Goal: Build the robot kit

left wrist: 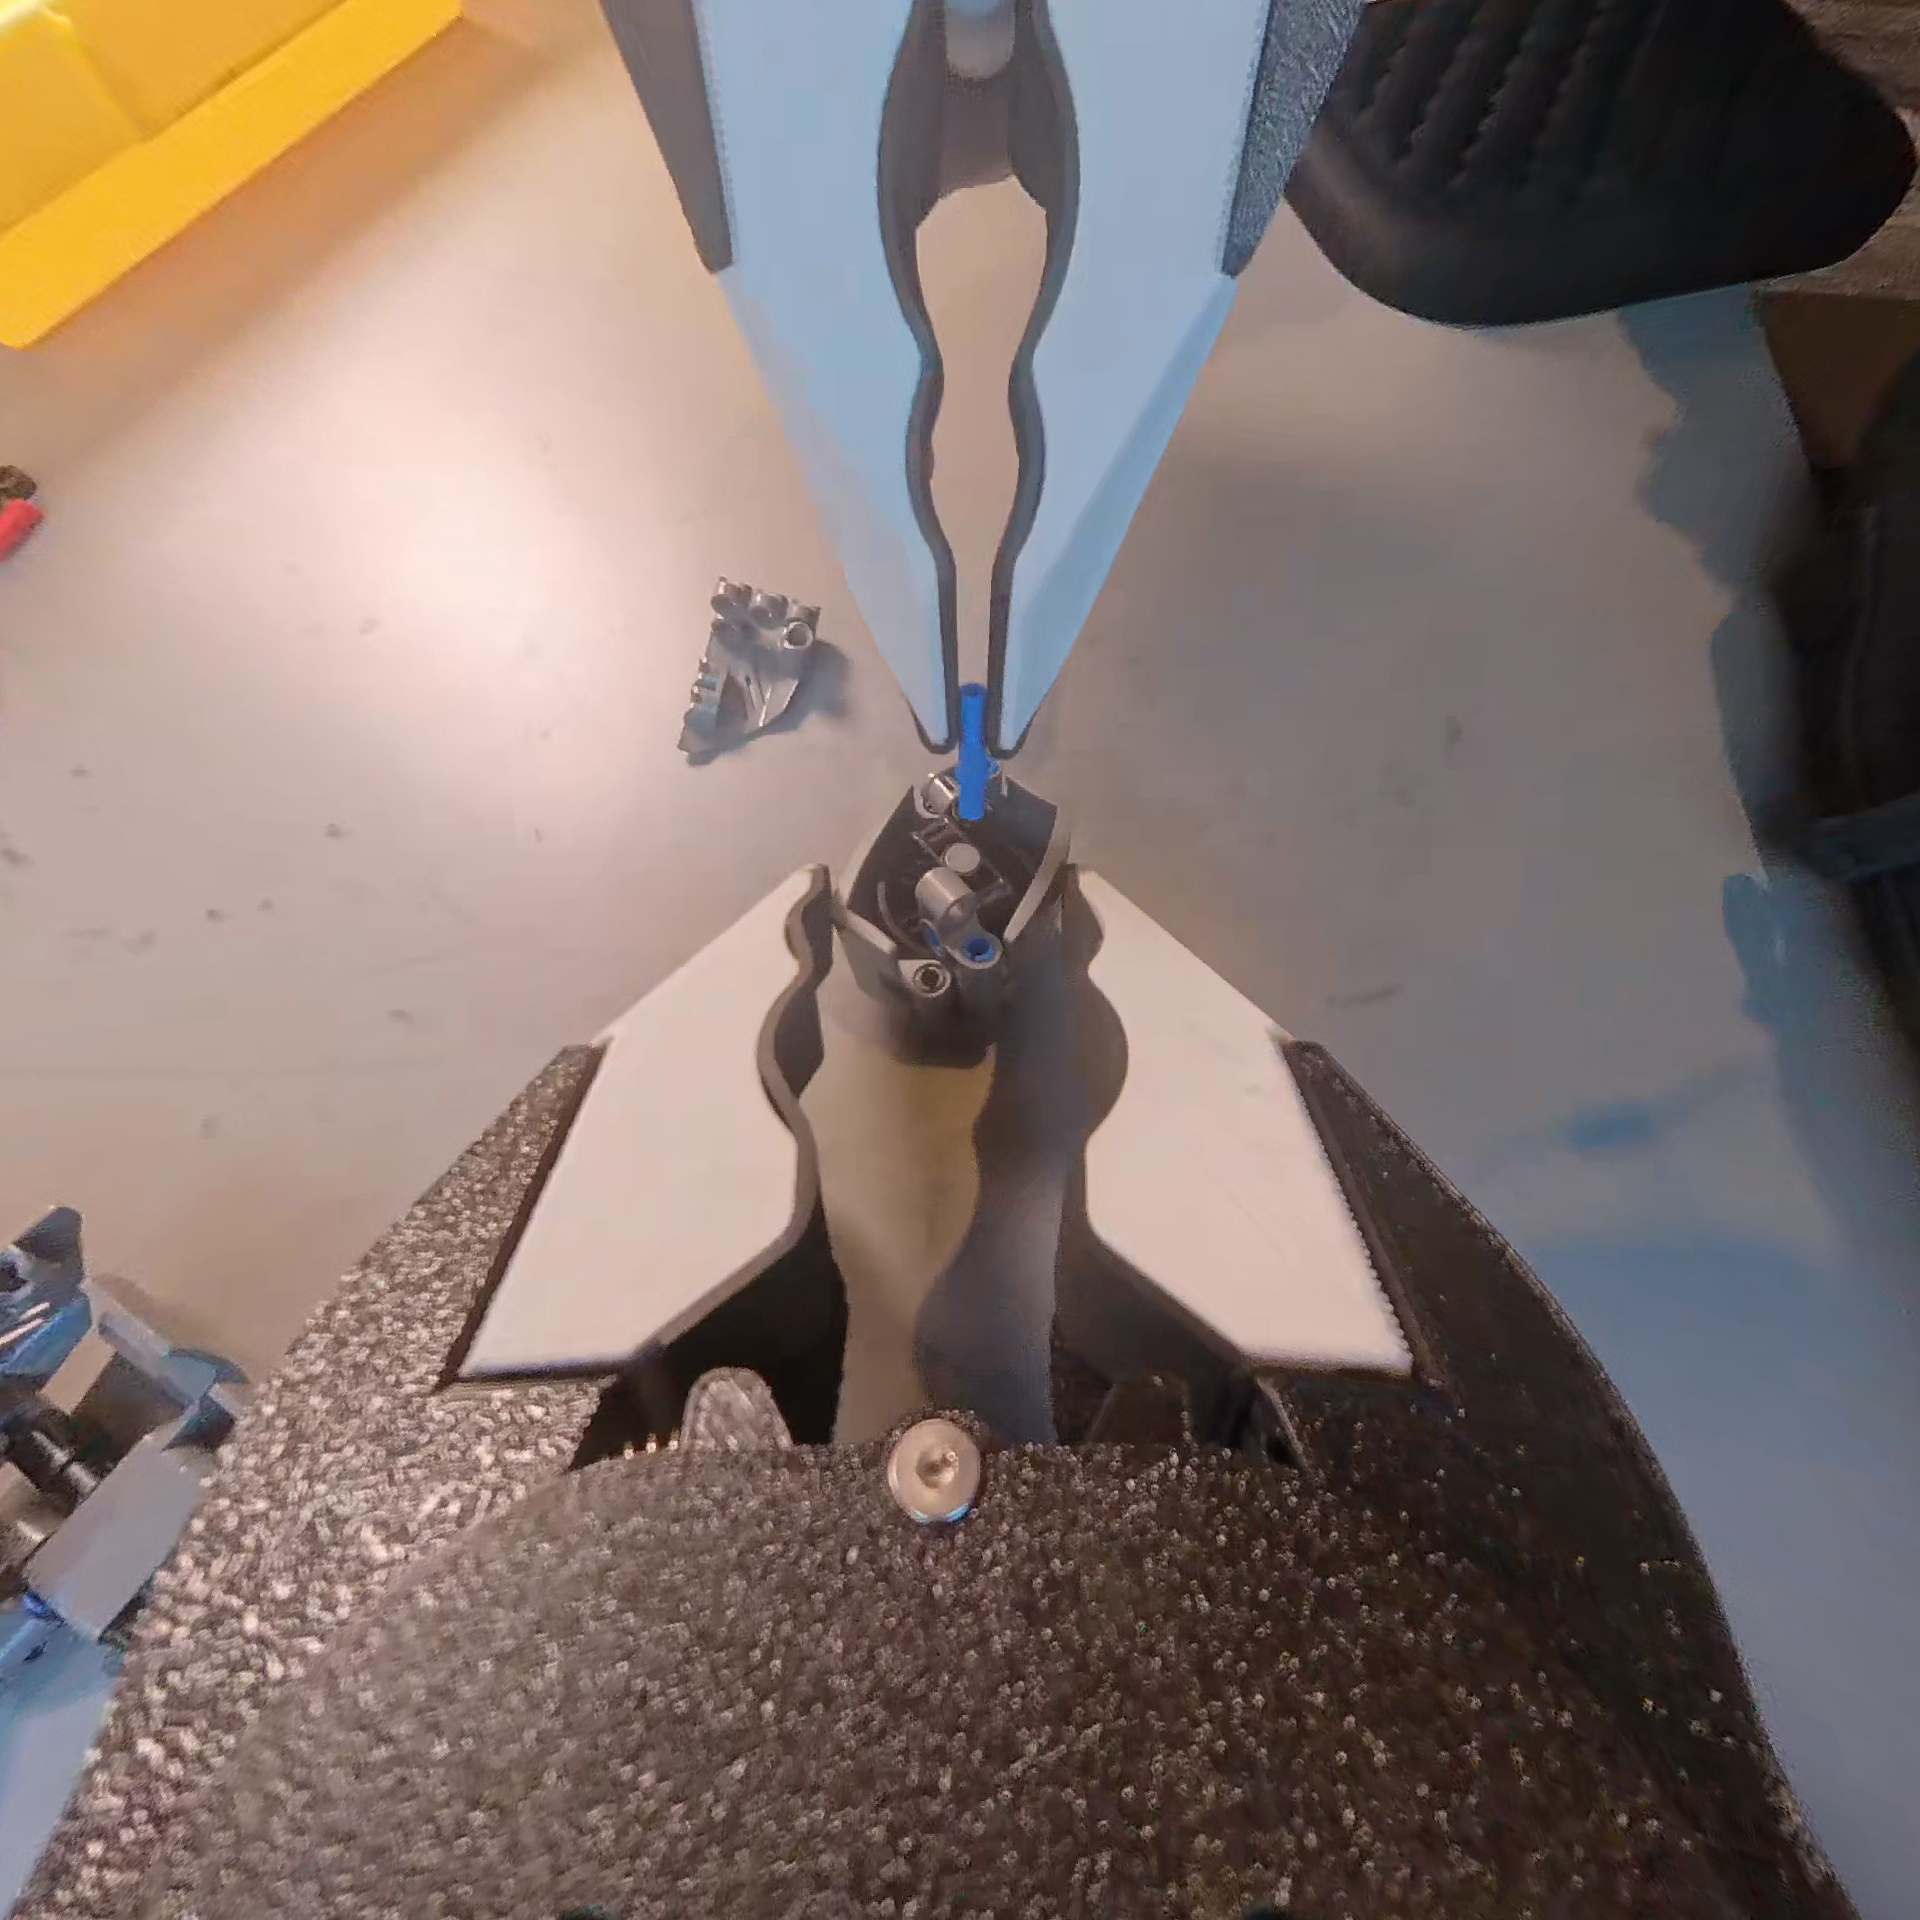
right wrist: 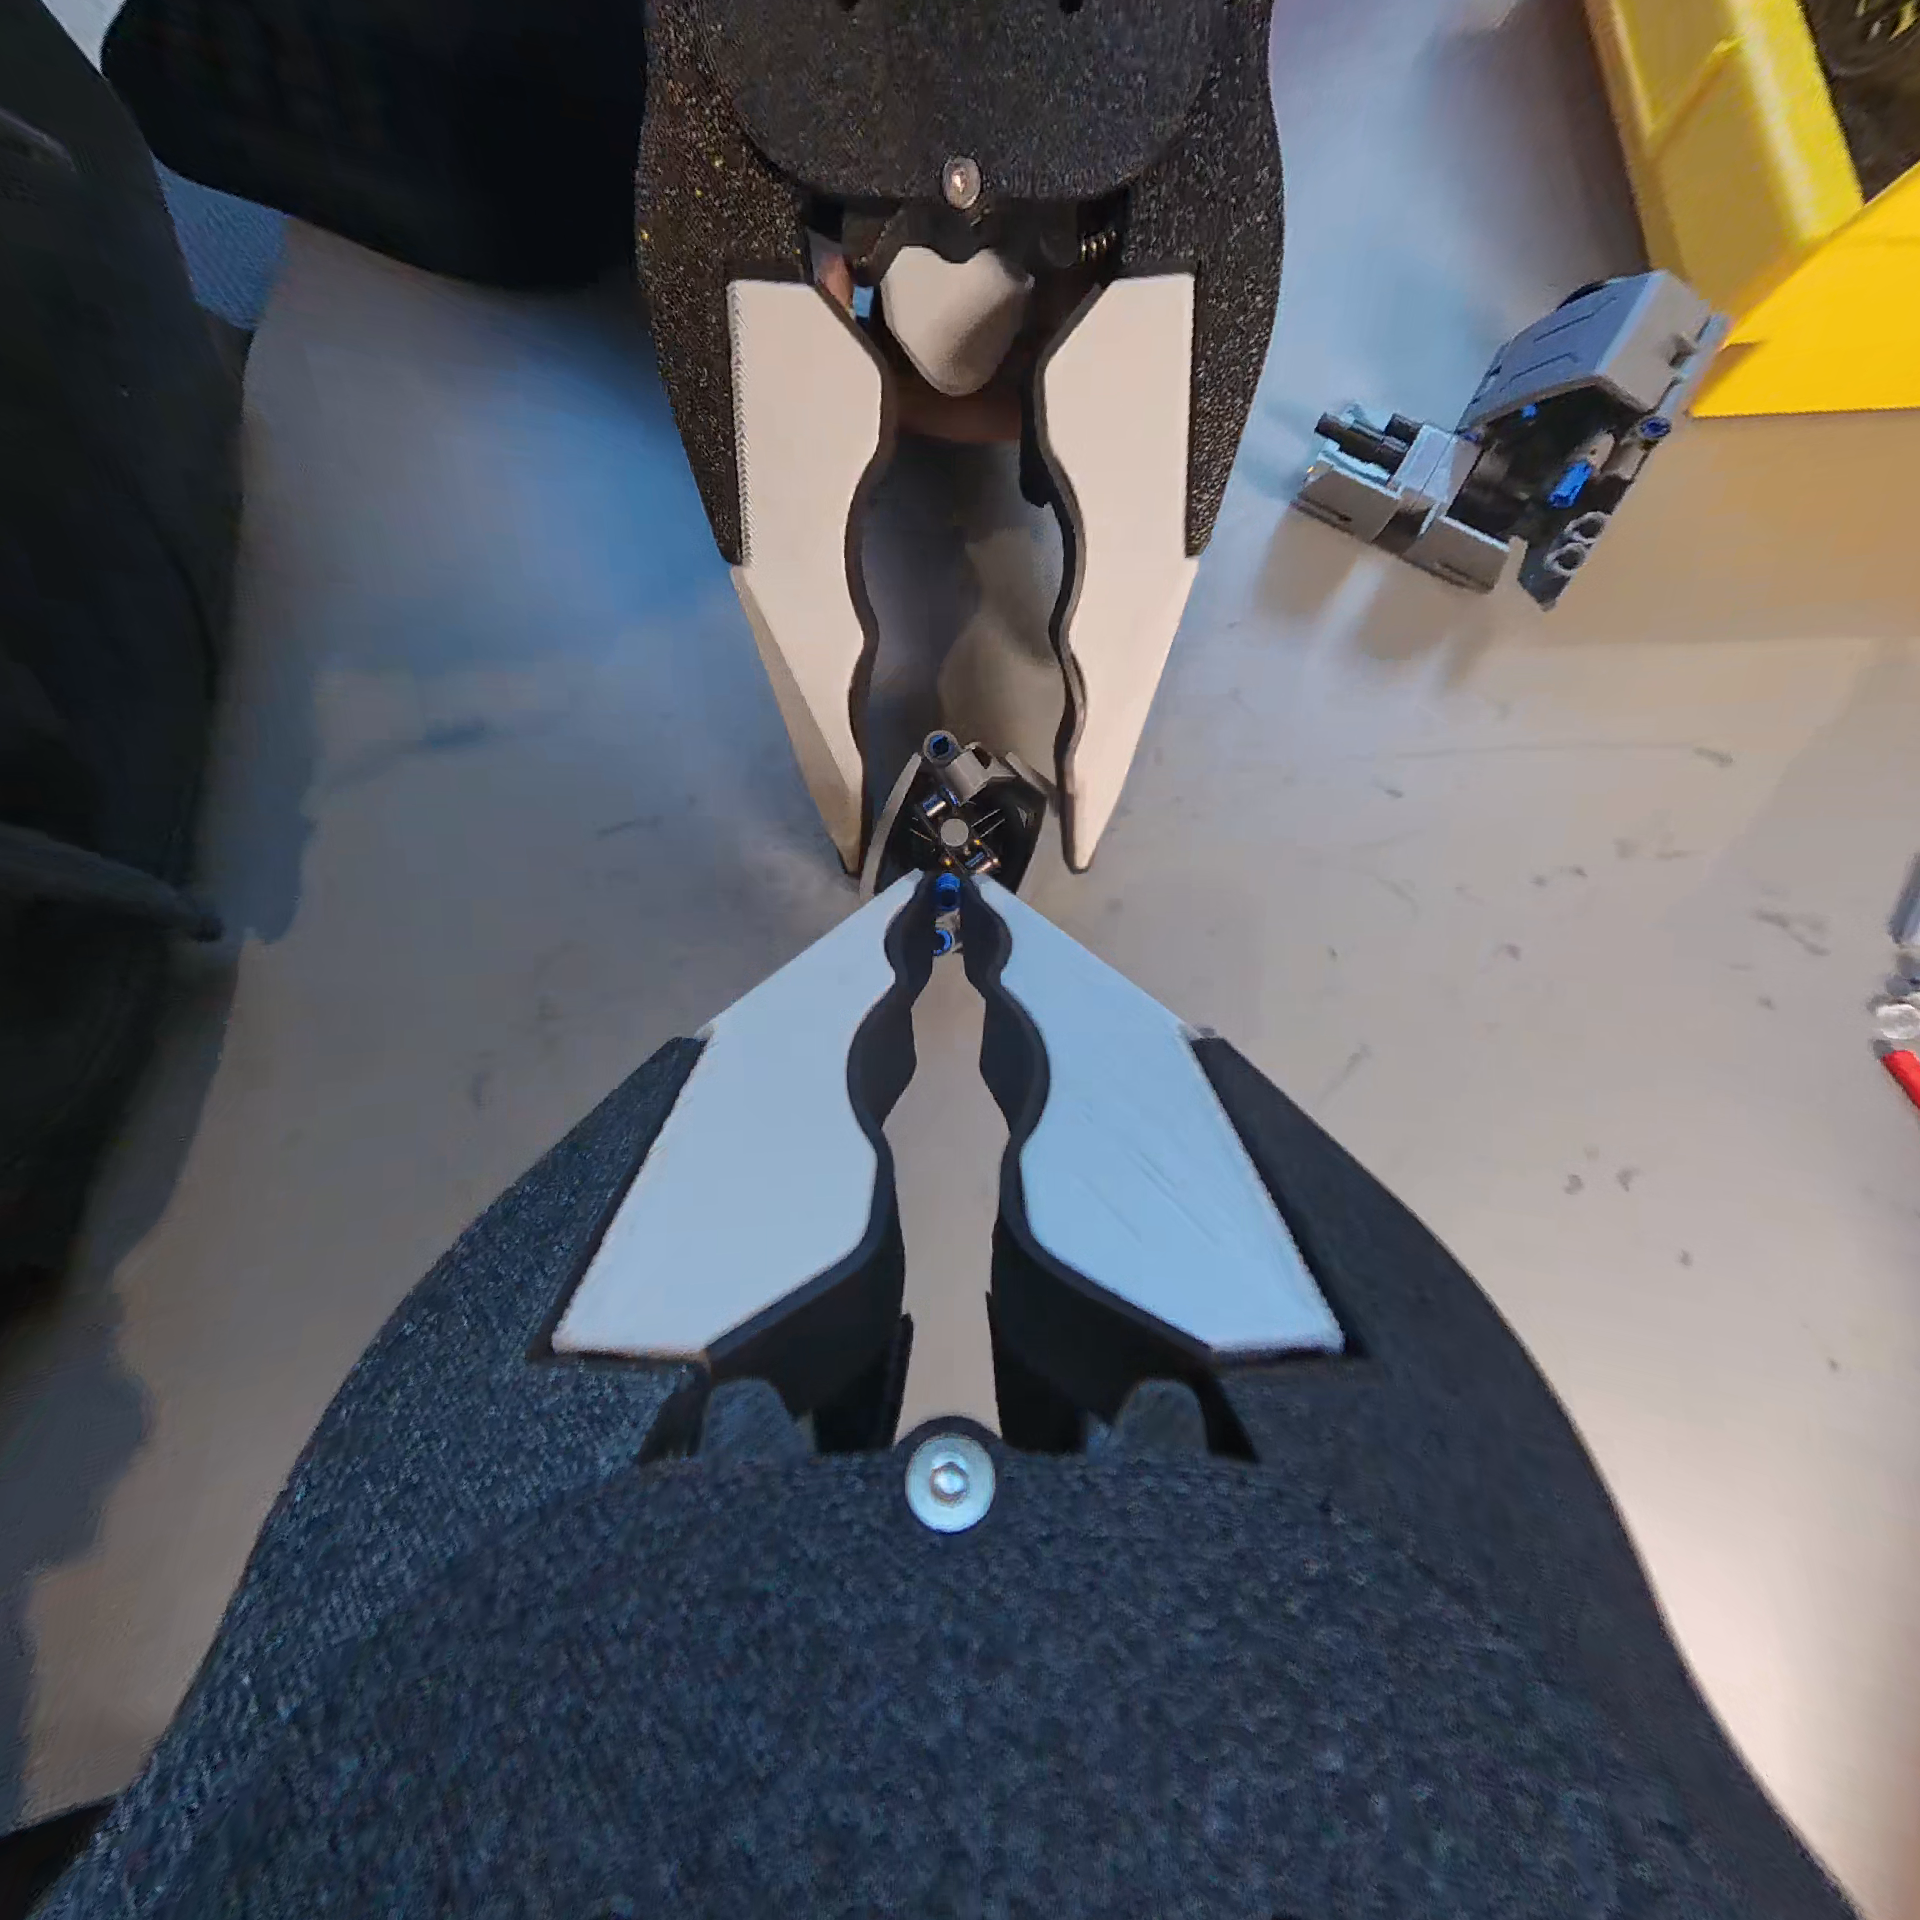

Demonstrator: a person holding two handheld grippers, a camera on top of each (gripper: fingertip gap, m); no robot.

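Note:
My left gripper point(left wrist: 951, 894) is shut on a small round black and grey brick assembly point(left wrist: 951, 914), held above the pale table point(left wrist: 416, 468). My right gripper point(left wrist: 971, 740) comes in from the far side, shut on a thin blue pin point(left wrist: 971, 753). The pin's lower end touches the top edge of the assembly. In the right wrist view my right gripper point(right wrist: 943, 888) pinches the blue pin point(right wrist: 943, 886) at its tips. Straight ahead, the left gripper point(right wrist: 966, 857) grips the assembly point(right wrist: 956, 821) between its white fingers point(right wrist: 800, 623).
A small dark grey brick part point(left wrist: 753, 670) lies on the table left of the grippers. A larger grey and blue brick build point(right wrist: 1507, 447) sits beside a yellow bin point(right wrist: 1745, 177). A small red piece point(right wrist: 1907, 1070) lies at the right edge. A person's dark clothing point(right wrist: 104, 623) borders the table. Both grippers' tips are close together, under 4 cm apart. From either gripper's tips it is about 20 cm to the small red piece point(right wrist: 1907, 1070).

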